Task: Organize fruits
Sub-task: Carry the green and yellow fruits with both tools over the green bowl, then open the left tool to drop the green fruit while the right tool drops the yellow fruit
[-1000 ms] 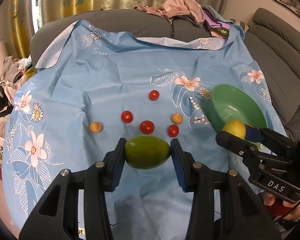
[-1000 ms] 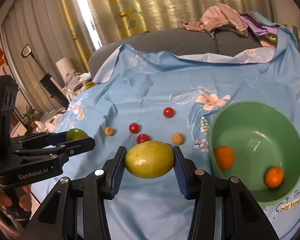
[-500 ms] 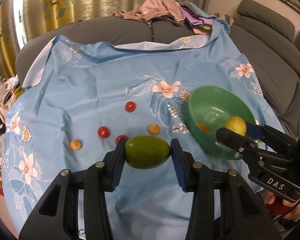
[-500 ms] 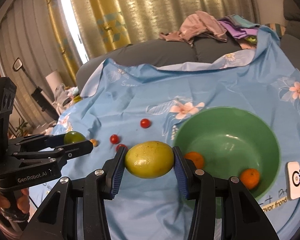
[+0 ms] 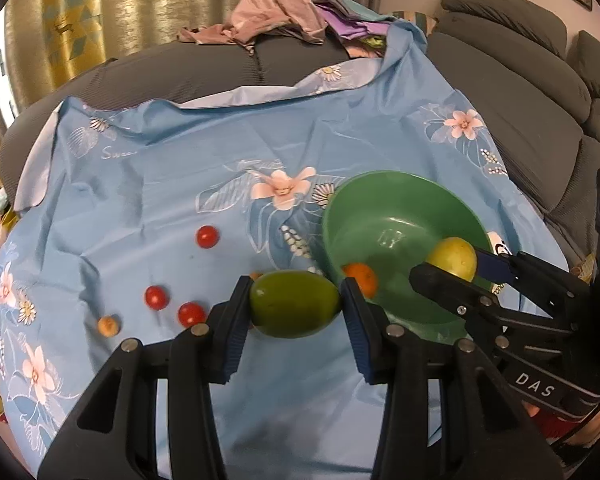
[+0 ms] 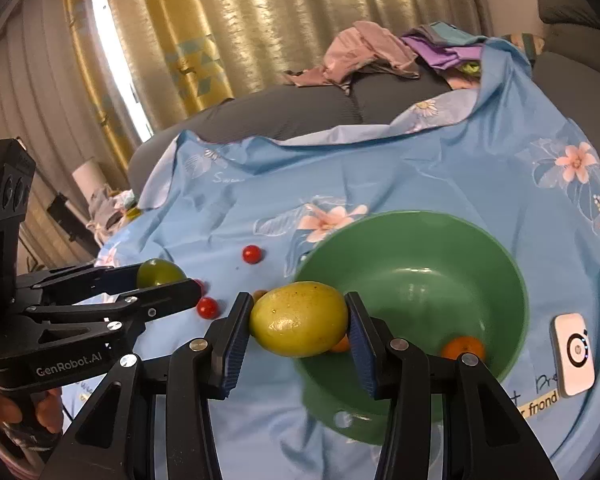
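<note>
Left wrist view first: left tool [image 5: 296, 308] pinching a green fruit [image 5: 294, 304] across its long axis between blue pads, carried clear of the cloth, presumably for a drop into the green bowl [image 5: 400, 216] just ahead and to the right. Right wrist view: right tool [image 6: 298, 324] clamped the same way on a yellow fruit [image 6: 298, 324], hanging about over the bowl's near rim [image 6: 312, 364], so probably closest to release. Inside the bowl, two oranges [image 6: 462, 348], one partly hidden behind the yellow fruit. Beyond and left of the left tool, loose on the cloth: three cherry tomatoes [image 5: 156, 297] and a small tan fruit [image 5: 108, 325], judged next for collection. Just right of the bowl, a small white device [image 6: 574, 354].

No bench here; a blue floral cloth [image 5: 160, 184], creased, draped over a grey sofa [image 5: 520, 112], soft enough for round fruit to roll. Farther back, heaped clothes [image 5: 280, 12], then gold curtains [image 6: 240, 32] and a bright window.
</note>
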Demonstrator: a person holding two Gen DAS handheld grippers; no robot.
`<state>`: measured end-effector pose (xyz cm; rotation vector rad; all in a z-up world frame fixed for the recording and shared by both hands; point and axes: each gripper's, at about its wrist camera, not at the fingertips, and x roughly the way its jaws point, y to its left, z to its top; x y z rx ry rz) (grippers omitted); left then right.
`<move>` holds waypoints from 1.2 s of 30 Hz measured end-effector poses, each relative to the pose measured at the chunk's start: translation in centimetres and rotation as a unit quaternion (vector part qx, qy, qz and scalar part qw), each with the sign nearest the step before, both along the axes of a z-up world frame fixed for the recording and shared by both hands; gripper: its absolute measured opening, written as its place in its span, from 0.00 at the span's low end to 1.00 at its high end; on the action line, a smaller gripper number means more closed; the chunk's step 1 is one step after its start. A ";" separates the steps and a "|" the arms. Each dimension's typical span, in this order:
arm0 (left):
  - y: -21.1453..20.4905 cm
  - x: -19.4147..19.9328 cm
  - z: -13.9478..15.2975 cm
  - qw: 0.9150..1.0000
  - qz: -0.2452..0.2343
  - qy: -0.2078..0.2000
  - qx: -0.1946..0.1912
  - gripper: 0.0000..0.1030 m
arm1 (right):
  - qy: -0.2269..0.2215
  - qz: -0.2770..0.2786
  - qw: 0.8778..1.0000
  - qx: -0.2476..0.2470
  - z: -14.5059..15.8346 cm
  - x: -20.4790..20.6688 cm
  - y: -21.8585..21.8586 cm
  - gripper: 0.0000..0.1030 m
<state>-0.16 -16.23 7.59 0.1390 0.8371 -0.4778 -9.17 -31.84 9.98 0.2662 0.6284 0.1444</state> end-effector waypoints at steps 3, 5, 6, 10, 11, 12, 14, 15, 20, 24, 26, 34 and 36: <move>-1.4 0.3 -0.3 1.000 -0.013 0.002 0.002 0.43 | 0.003 -0.010 1.000 0.003 -0.3 0.1 -0.9 0.47; -1.9 0.5 -0.4 1.000 -0.020 0.003 0.003 0.43 | 0.004 -0.016 1.000 0.004 -0.4 0.1 -1.4 0.47; -2.3 0.6 -0.4 1.000 -0.024 0.003 0.003 0.43 | 0.005 -0.018 1.000 0.004 -0.4 0.0 -1.7 0.47; -3.8 0.9 -0.6 0.999 -0.040 0.004 0.005 0.43 | 0.008 -0.029 1.000 0.005 -0.6 -0.1 -2.5 0.47; -4.0 0.9 -0.7 0.999 -0.042 0.003 0.006 0.43 | 0.008 -0.031 0.999 0.004 -0.7 0.0 -2.7 0.47; -4.4 0.9 -0.7 0.999 -0.046 0.003 0.008 0.43 | 0.009 -0.034 0.999 0.004 -0.7 -0.1 -2.9 0.47; -4.9 1.0 -0.8 0.999 -0.051 0.005 0.009 0.43 | 0.009 -0.039 0.999 0.005 -0.8 -0.1 -3.3 0.47; -5.1 1.1 -0.9 0.999 -0.053 0.004 0.011 0.43 | 0.009 -0.041 0.999 0.005 -0.8 -0.1 -3.5 0.47; -5.8 1.4 -1.3 0.998 -0.063 0.006 0.019 0.43 | 0.012 -0.053 0.998 0.009 -1.0 -0.1 -4.4 0.47; -6.6 1.6 -1.7 0.997 -0.069 0.006 0.026 0.43 | 0.013 -0.059 0.998 0.011 -1.2 -0.1 -4.9 0.47; -6.9 1.8 -1.9 0.997 -0.071 0.007 0.030 0.43 | 0.014 -0.062 0.998 0.012 -1.3 -0.1 -5.1 0.47; -8.0 2.0 -2.2 0.996 -0.077 0.009 0.039 0.43 | 0.013 -0.077 0.997 0.007 -1.7 -0.2 -6.2 0.47; -8.3 2.2 -2.3 0.996 -0.077 0.010 0.041 0.43 | 0.013 -0.079 0.997 0.008 -1.7 -0.2 -6.6 0.47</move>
